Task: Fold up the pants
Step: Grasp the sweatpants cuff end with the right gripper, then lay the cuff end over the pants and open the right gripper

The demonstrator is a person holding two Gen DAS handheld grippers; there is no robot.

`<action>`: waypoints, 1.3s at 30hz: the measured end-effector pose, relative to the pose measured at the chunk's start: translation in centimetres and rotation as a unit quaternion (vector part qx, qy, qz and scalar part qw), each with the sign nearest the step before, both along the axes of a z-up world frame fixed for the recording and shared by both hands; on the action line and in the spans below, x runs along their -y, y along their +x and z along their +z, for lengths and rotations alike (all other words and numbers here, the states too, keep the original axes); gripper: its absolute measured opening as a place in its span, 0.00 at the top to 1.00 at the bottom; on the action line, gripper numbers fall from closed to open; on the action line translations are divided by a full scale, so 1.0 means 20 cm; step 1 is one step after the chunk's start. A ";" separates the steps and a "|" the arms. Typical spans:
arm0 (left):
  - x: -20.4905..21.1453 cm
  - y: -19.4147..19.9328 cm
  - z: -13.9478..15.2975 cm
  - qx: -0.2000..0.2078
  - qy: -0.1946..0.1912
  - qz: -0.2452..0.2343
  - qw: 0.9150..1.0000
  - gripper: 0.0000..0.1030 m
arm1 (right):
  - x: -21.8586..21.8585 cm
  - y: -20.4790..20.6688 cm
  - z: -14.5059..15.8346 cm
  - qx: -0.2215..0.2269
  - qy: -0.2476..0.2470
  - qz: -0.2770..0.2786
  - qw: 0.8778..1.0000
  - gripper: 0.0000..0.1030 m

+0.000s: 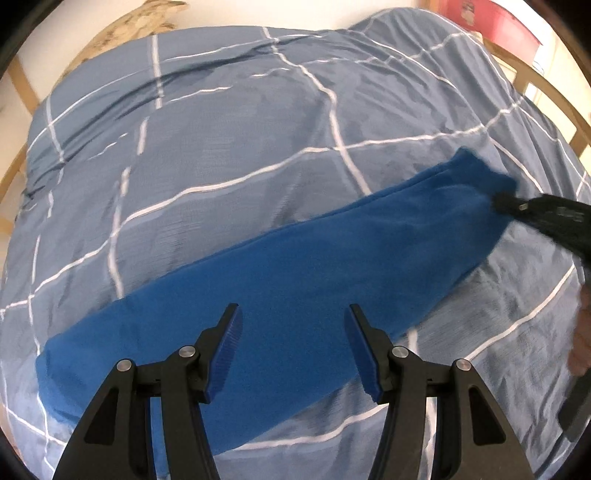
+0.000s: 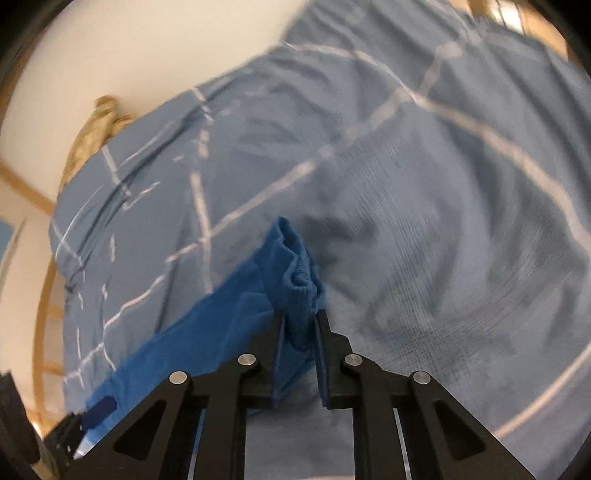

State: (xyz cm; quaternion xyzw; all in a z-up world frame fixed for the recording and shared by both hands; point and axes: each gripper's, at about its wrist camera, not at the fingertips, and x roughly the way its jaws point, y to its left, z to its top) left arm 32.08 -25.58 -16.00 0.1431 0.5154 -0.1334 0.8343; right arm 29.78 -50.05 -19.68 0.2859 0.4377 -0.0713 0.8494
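Note:
The blue pants (image 1: 295, 280) lie as a long folded strip across the bed, running from lower left to upper right. My left gripper (image 1: 291, 325) is open and hovers just above the strip's near middle, holding nothing. My right gripper (image 1: 498, 203) shows at the right end of the strip. In the right wrist view my right gripper (image 2: 300, 321) is shut on the ribbed end of the pants (image 2: 295, 273) and lifts it off the cover, the cloth bunched between the pads.
The bed is covered by a grey-blue duvet (image 1: 240, 129) with a white grid pattern. A wooden bed frame (image 1: 546, 92) curves around the far and right sides. A red object (image 1: 495, 18) stands at the back right. A tan cloth (image 2: 92, 136) lies beyond the bed.

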 end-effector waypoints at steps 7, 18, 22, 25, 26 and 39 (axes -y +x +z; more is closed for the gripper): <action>-0.28 -0.02 0.11 0.009 0.002 0.045 0.999 0.46 | -0.39 -0.01 0.39 0.054 -0.154 0.122 0.979 0.85; -0.81 -0.12 0.16 0.017 -0.003 0.112 0.994 0.46 | -1.14 0.02 0.49 0.094 -0.246 0.336 0.904 0.85; -0.95 -0.16 0.11 0.019 0.006 0.120 0.993 0.46 | -1.39 -0.04 0.37 0.089 -0.287 0.411 0.861 0.85; -1.03 -0.18 0.07 0.012 0.007 0.128 0.992 0.46 | -1.51 -0.07 0.27 0.073 -0.303 0.447 0.838 0.86; -1.06 -0.19 0.05 0.008 0.008 0.131 0.991 0.46 | -1.54 -0.08 0.23 0.064 -0.306 0.455 0.834 0.86; -1.31 -0.26 -0.04 -0.014 0.011 0.150 0.989 0.46 | -1.74 -0.10 -0.02 -0.018 -0.277 0.463 0.841 0.77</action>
